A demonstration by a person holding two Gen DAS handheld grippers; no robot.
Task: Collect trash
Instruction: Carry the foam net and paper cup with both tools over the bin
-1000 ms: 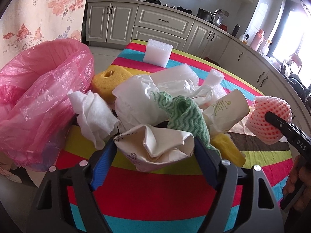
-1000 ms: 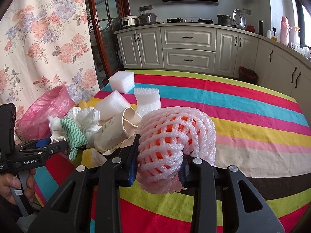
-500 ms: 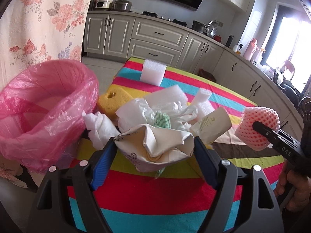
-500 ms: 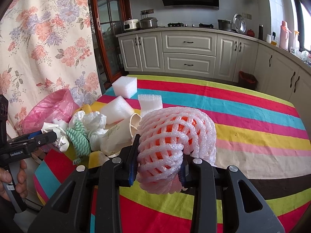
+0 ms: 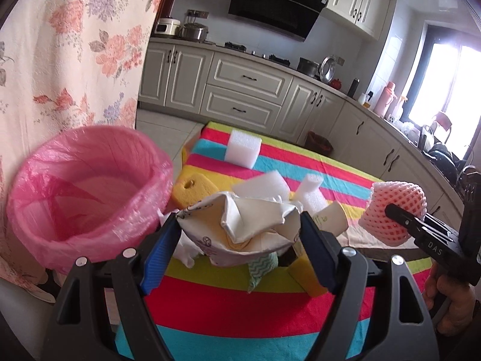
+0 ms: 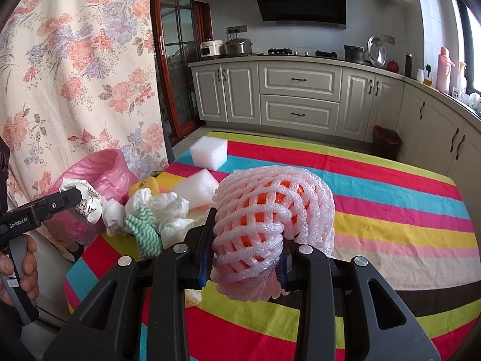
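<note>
Pink bin (image 5: 90,198) rim beside table edge (image 5: 192,156) — floor beyond

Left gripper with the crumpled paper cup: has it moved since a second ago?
Yes. The left gripper, still clamping the crumpled paper cup, has risen: the pink-lined bin now sits lower, its open mouth visible.

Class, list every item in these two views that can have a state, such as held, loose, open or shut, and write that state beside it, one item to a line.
left gripper: shut on the crumpled paper cup.
crumpled paper cup: crushed, held above the table.
right gripper: shut on the foam fruit net.
foam fruit net: squeezed, held above the table.
pink bin bag: open, empty as far as visible.
white foam block: loose on the striped tablecloth.
green zigzag cloth: crumpled in the pile.
</note>
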